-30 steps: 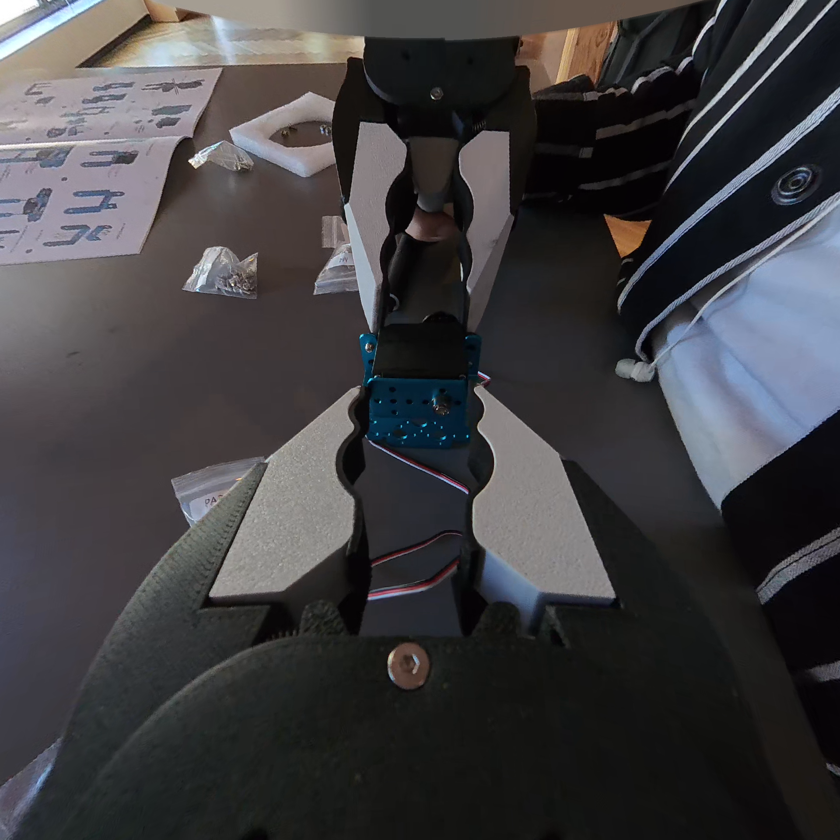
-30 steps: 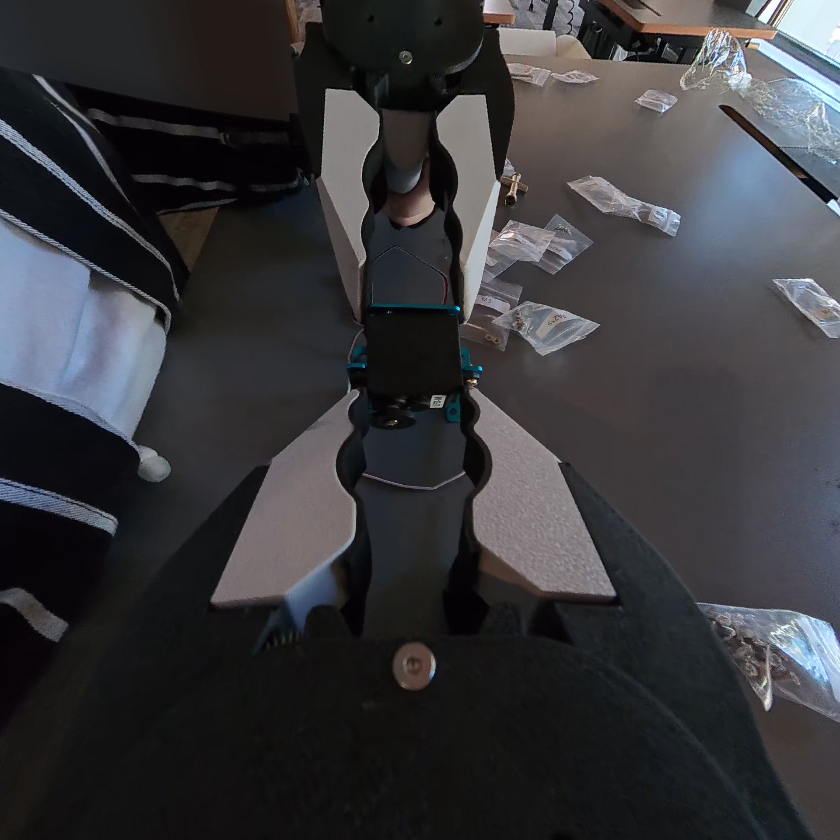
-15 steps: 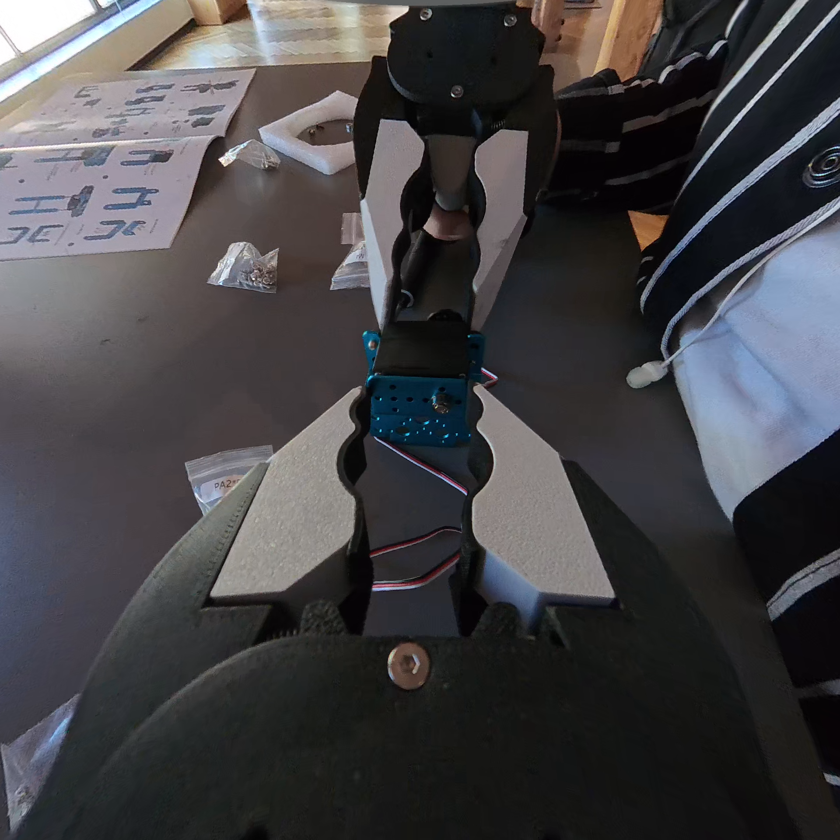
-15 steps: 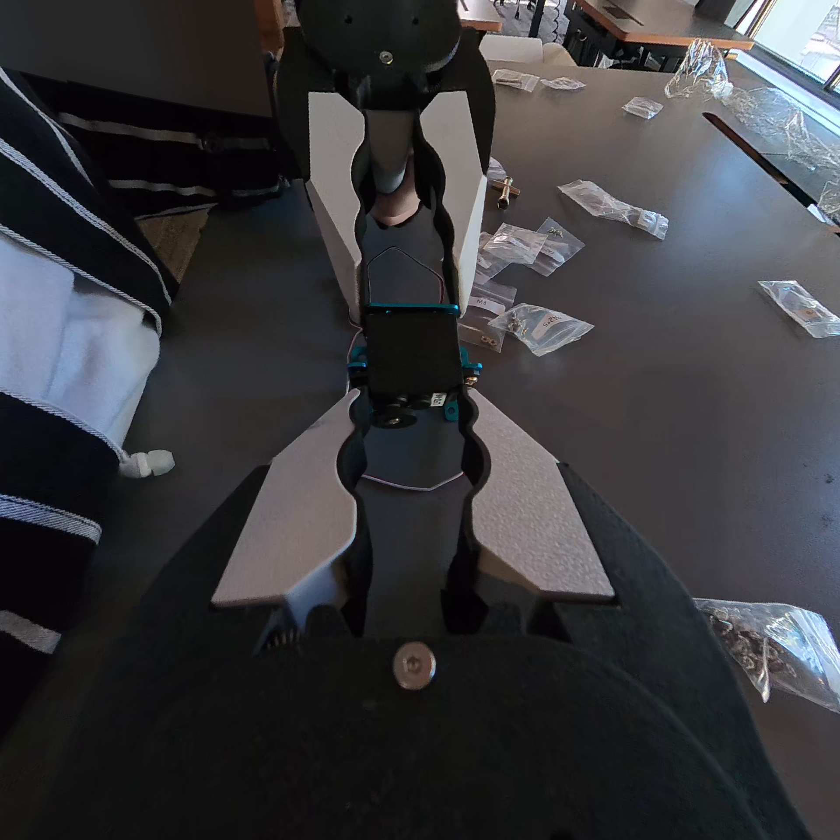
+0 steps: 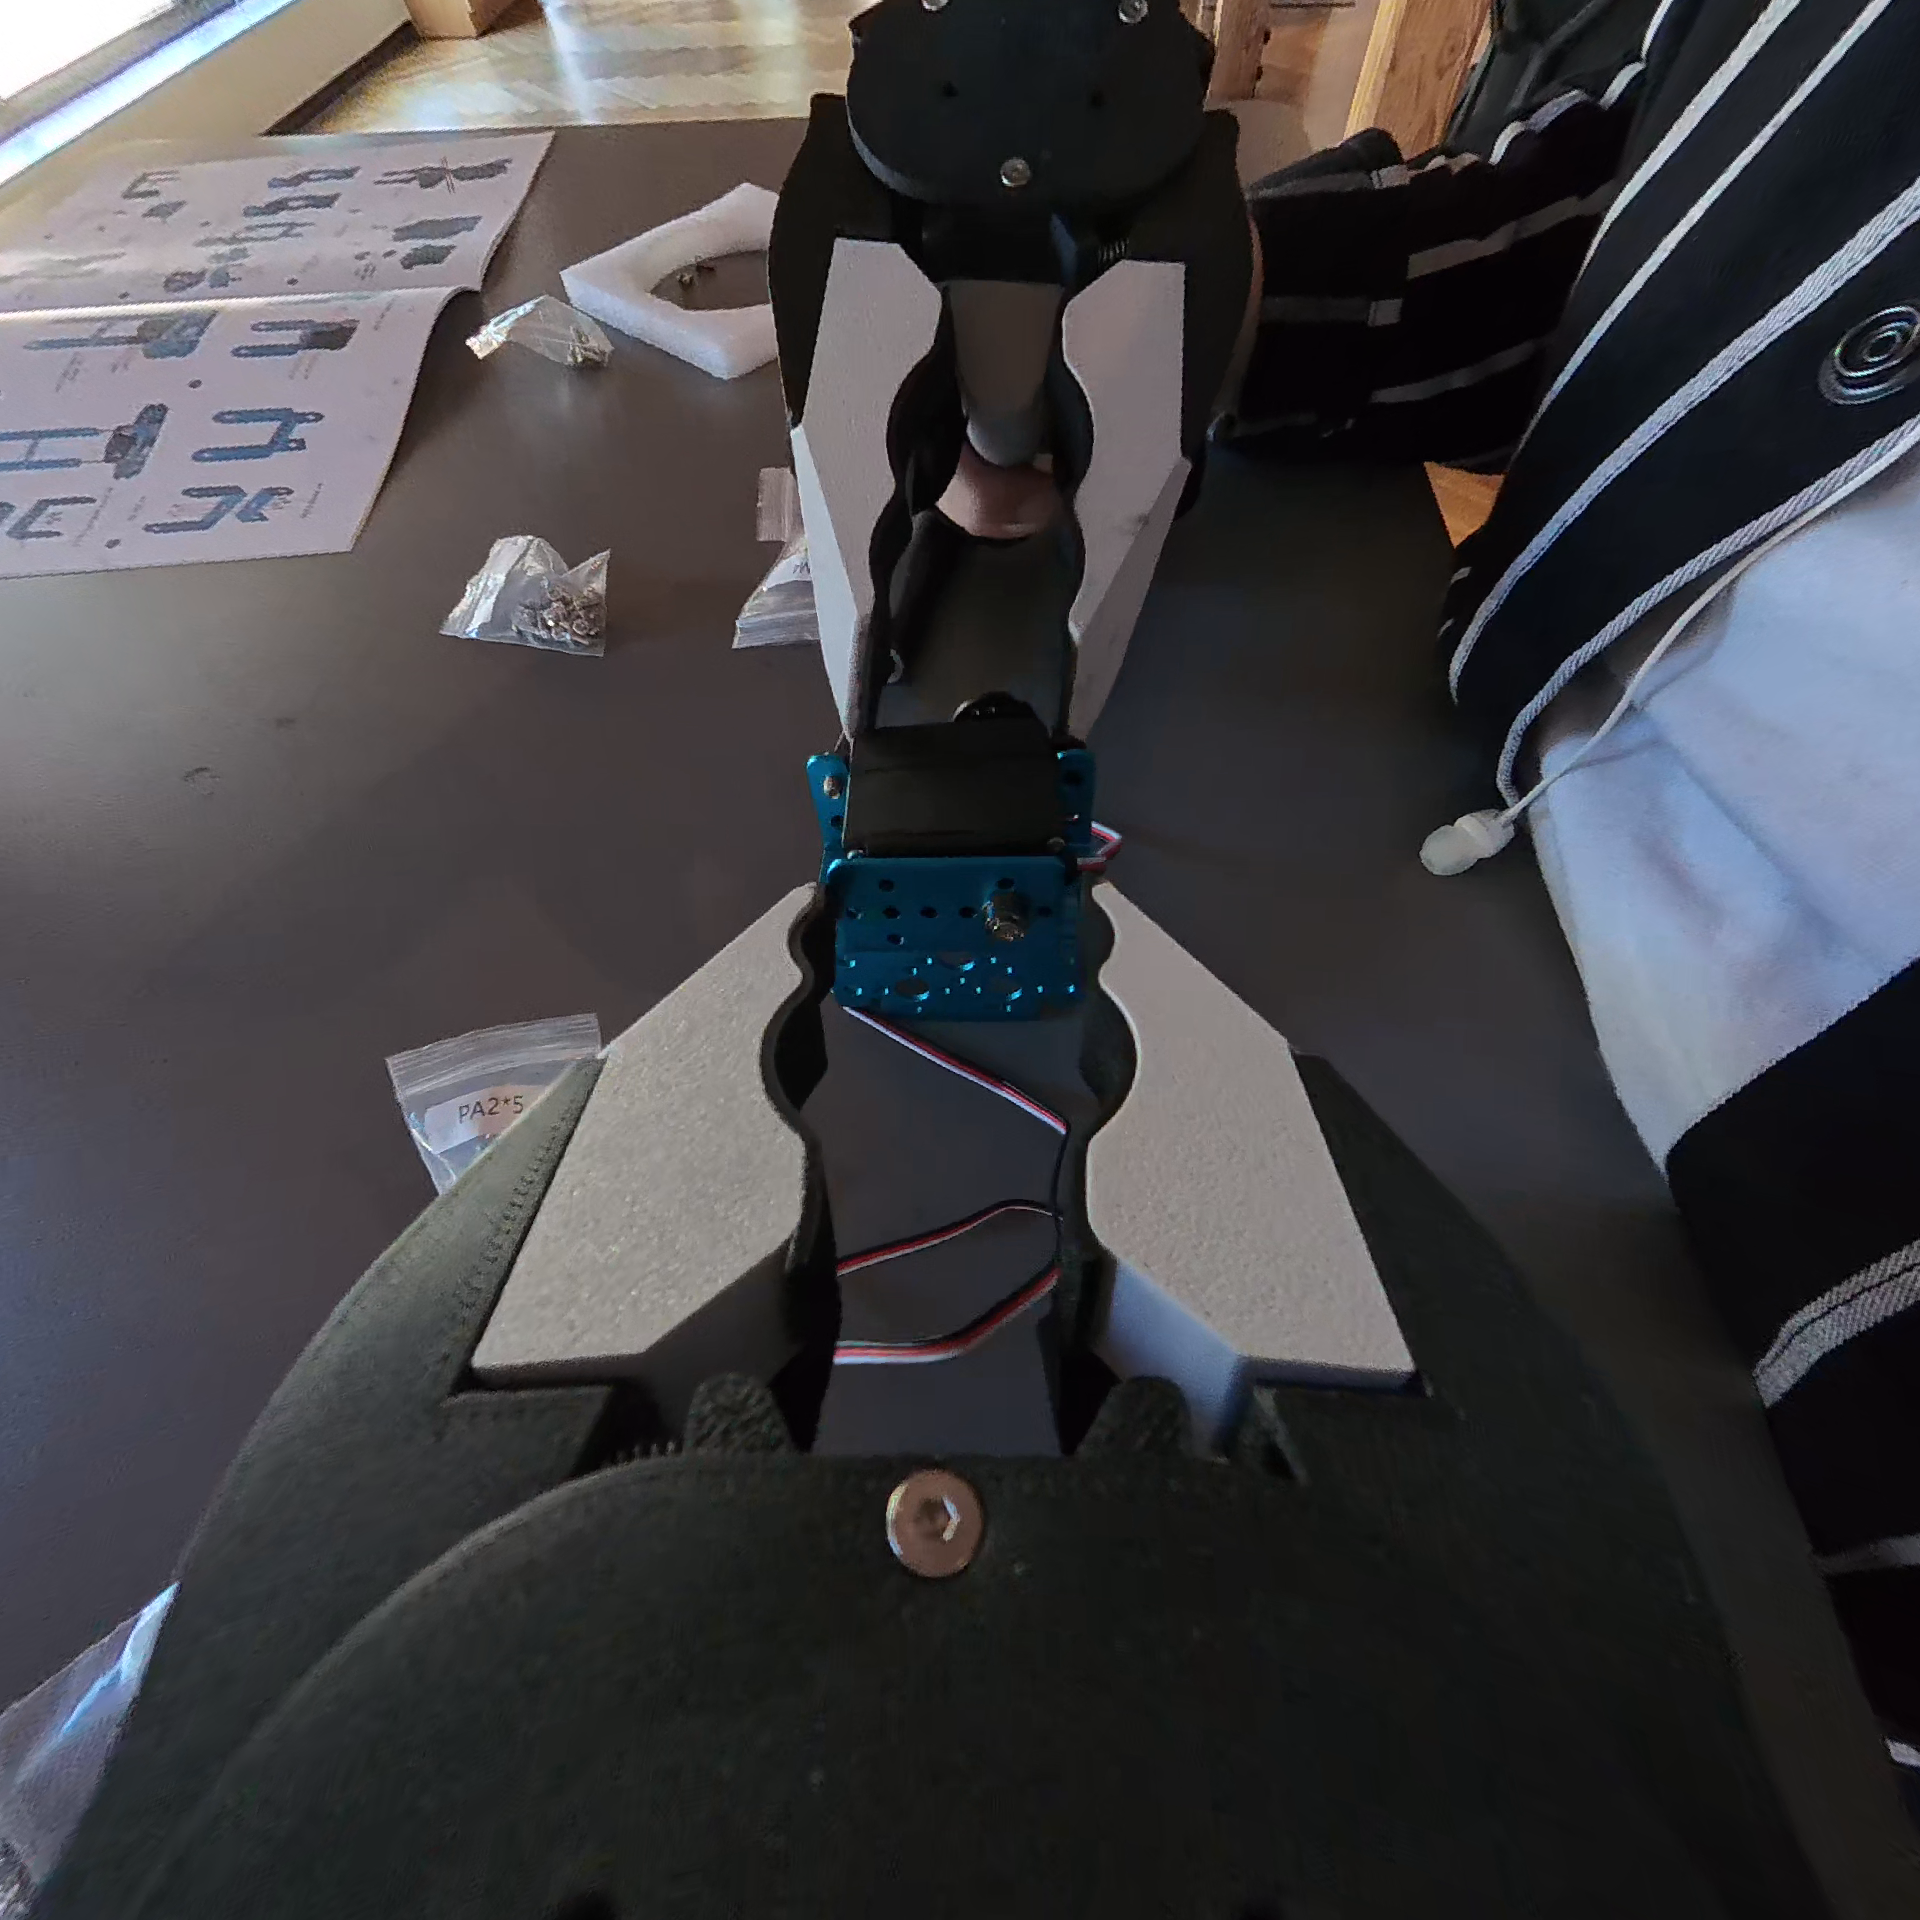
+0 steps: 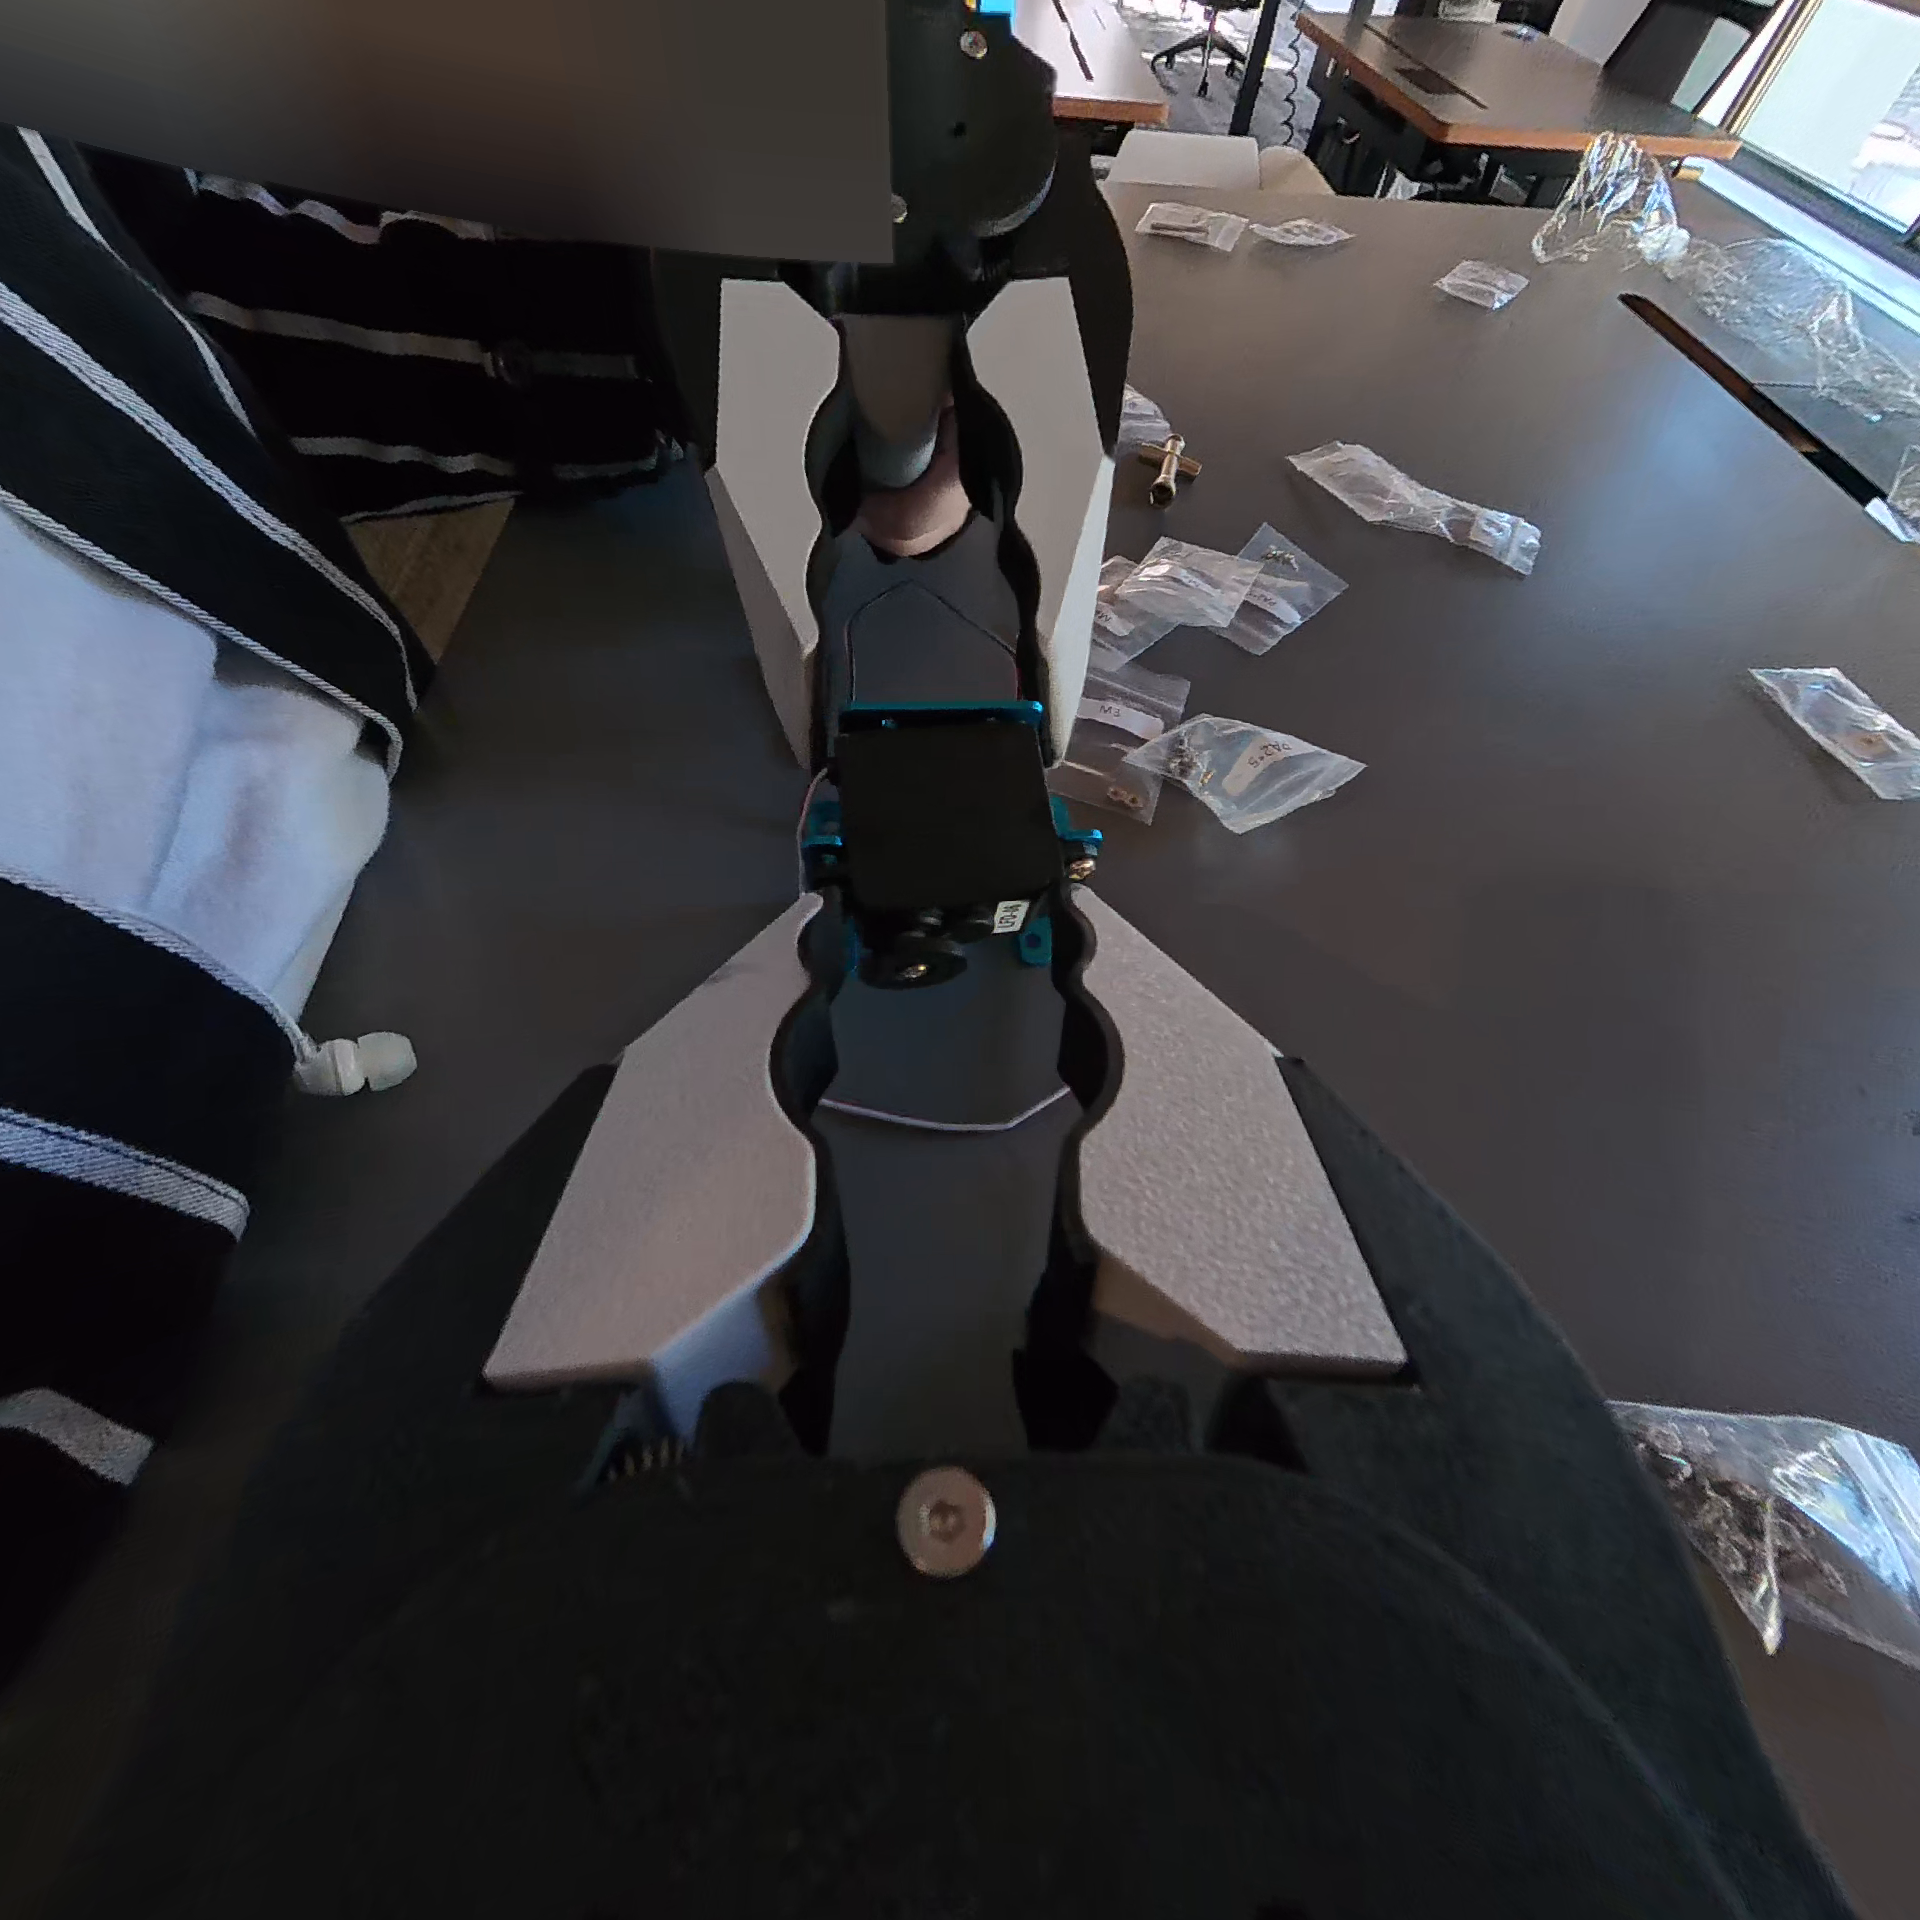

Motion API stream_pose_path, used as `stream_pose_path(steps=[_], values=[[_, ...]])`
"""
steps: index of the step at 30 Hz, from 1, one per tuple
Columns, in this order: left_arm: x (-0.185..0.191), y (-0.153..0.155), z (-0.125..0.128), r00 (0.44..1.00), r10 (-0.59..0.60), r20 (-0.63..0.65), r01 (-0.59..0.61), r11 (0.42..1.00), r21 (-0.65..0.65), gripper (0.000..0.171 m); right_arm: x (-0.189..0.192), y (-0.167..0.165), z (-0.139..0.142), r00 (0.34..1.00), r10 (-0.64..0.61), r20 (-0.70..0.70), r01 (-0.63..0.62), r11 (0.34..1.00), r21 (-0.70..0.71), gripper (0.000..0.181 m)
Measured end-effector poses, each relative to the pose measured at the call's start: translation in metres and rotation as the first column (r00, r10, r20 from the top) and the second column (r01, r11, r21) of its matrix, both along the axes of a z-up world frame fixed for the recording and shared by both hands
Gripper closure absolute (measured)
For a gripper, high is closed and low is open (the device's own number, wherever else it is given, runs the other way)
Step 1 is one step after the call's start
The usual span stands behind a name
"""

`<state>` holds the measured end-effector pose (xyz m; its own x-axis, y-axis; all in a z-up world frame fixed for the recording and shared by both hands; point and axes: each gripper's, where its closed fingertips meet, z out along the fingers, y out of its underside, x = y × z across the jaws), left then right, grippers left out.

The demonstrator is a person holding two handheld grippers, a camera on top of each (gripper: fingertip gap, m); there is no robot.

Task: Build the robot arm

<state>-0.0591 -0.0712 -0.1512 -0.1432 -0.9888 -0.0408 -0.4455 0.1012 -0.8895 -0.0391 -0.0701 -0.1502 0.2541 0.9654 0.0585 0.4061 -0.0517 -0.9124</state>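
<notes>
1. In the left wrist view we see the left claw (image 5: 956,935) closed on a blue perforated metal bracket carrying a black servo block (image 5: 951,883); its two grey fingertips (image 5: 727,997) press the bracket's sides, which sits raised above the dark matte worktop (image 5: 312,831).
2. A thin red, white and black wire (image 5: 956,1247) trails from the bracket and loops between the left claw's fingers.
3. Facing it, the right claw (image 5: 977,717) reaches the same assembly from the far side, fingers angled down onto the servo end.
4. In the right wrist view we see the right claw (image 6: 940,925) gripping that assembly (image 6: 940,821) at the end bearing a small black round horn (image 6: 914,966); the left claw (image 6: 925,717) meets it from the opposite side.
5. On the worktop, left of the claws in the left wrist view, we note small clear plastic bags of metal hardware (image 5: 530,603), a white foam frame (image 5: 675,301) and printed instruction sheets (image 5: 187,416).
6. In the right wrist view further clear bags (image 6: 1247,769) and a small brass cross-shaped wrench (image 6: 1169,468) lie to the right, well apart from the assembly.
7. A person's dark striped garment with a white drawstring (image 5: 1714,520) borders the worktop edge.
</notes>
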Motion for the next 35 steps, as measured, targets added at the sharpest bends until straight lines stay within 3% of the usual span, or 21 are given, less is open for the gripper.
stream_pose_path(steps=[31,35], values=[[-0.0011,0.0035,-0.0002,0.999,0.046,0.007,-0.046,0.999,-0.013,0.13,0.0015,0.0033,0.0,0.999,-0.039,0.016,0.039,0.999,0.0,0.147],[-0.006,0.0045,0.0014,0.998,0.069,0.003,-0.068,0.997,-0.042,0.123,0.0,0.0025,-0.0001,0.999,-0.033,0.013,0.033,0.999,0.004,0.147]])
